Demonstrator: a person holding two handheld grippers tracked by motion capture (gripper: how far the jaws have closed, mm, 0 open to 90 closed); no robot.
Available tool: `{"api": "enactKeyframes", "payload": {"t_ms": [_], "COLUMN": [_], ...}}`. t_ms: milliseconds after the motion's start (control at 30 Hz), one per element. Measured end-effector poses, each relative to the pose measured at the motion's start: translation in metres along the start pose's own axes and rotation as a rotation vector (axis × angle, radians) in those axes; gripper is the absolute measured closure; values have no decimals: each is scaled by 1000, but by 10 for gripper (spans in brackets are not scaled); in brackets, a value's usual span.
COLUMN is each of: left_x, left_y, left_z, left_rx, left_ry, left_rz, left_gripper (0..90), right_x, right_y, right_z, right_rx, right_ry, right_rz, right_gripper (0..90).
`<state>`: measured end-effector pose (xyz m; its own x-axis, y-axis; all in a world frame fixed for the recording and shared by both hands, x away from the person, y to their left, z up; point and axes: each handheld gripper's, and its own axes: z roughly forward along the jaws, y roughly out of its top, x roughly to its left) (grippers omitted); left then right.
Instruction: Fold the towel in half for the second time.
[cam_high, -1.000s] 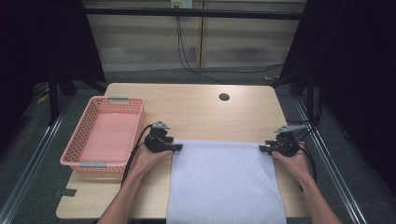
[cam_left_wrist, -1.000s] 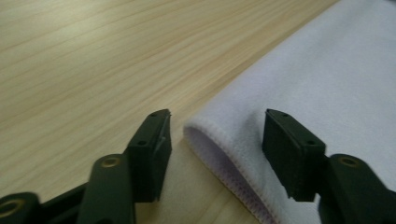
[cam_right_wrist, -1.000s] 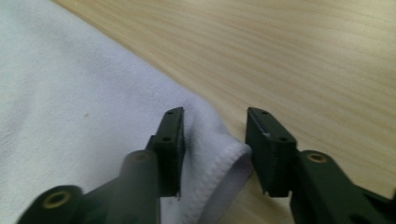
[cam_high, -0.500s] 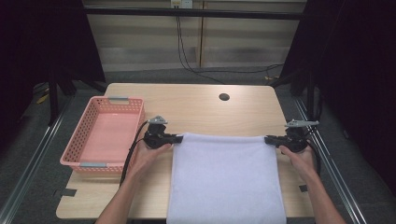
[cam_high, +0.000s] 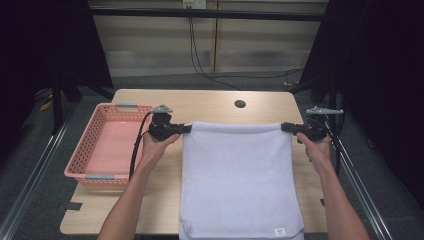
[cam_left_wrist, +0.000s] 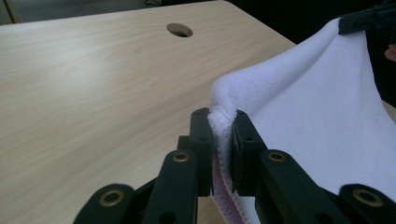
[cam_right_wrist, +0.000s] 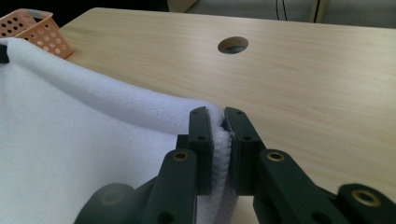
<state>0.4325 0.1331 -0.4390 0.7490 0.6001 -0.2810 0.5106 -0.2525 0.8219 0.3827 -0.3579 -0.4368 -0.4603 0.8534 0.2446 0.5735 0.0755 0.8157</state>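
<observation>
I'm pinching both far corners of the towel (cam_high: 240, 175) with left gripper (cam_high: 186, 129) and right gripper (cam_high: 286, 127), stretching that edge mid-frame; fold itself not done yet.

Light wood table (cam_high: 210, 102), round cable hole (cam_high: 240, 104) near far edge. Grey floor (cam_high: 30, 190), black curtains both sides, cables (cam_high: 200, 55) down pale back wall.

Fluffy white cloth towel (cam_high: 240, 175); matt pale wood table (cam_high: 210, 105)
</observation>
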Motion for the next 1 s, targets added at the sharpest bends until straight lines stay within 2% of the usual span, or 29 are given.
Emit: {"api": "enactKeyframes", "payload": {"t_ms": [200,300,400,433,500,567,700,767,1000], "left_x": [2,1,-2,-4,-9,-12,-26,-31,-53], "left_y": [12,22,31,31,28,24,19,17,4], "left_z": [4,5,-1,-3,-5,-9,-17,-22,-48], "left_rx": [-49,-50,-96,-85,-69,-77,-77,-88,-93], "left_ry": [15,26,4,5,8,-9,-21,-26,-50], "left_rz": [-20,-1,-6,11,35,35,62,61,94], "left_gripper": [817,819,819,819,818,819,819,819,821], "right_x": [-2,-6,-5,-5,-3,0,6,10,30], "right_y": [18,29,38,39,35,28,14,10,0], "right_z": [1,0,-6,-9,-14,-19,-33,-40,-67], "right_rx": [-20,-34,-54,-57,-61,-56,-60,-71,-79], "right_ry": [-25,-35,-28,-21,-4,6,22,39,83], "right_rz": [-8,-9,-16,-22,-28,-41,-72,-79,-126], "right_gripper": [821,826,827,827,827,828,828,828,828]}}
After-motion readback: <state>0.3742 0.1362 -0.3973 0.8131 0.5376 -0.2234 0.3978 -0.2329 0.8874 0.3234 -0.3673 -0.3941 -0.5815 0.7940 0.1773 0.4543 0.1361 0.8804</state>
